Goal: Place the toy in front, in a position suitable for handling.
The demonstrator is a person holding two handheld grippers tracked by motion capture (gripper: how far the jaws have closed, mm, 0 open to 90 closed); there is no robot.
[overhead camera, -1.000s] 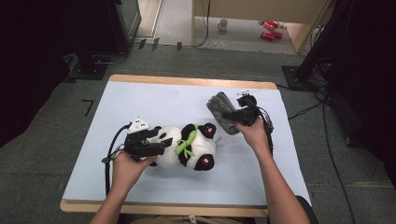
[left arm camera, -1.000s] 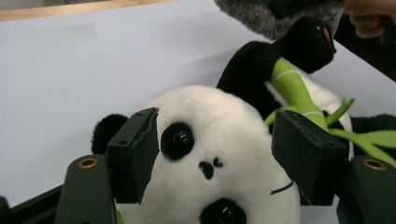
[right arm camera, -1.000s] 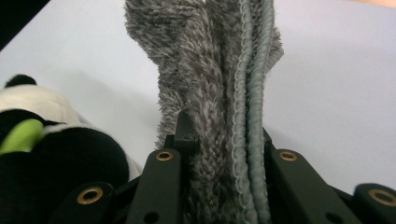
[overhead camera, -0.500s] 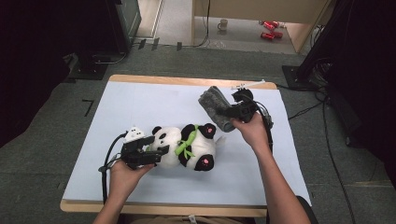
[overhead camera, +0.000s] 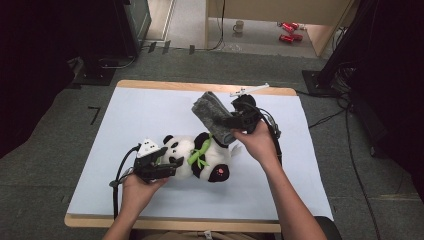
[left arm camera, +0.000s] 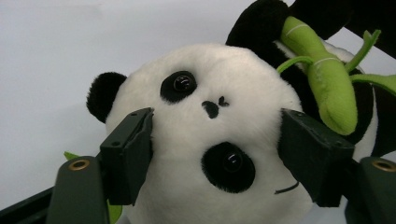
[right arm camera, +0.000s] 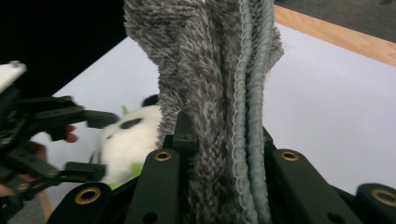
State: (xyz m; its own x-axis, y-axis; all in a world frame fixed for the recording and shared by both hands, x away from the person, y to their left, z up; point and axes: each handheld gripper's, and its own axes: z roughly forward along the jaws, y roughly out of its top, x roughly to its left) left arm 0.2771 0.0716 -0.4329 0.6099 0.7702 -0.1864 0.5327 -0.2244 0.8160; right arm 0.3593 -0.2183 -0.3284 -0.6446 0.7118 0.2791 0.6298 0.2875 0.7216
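Tongs first, from the high view: right tongs (overhead camera: pixel 231 121) clamp a grey towel (overhead camera: pixel 214 116) above the bench's (overhead camera: pixel 150 107) far edge; left tongs (left arm camera: pixel 215 154) straddle the panda's (left arm camera: pixel 210 140) head near the front-left, pads apparently unpressed; right gripper view: keep the towel pinched firmly, lowering it squarely over the panda
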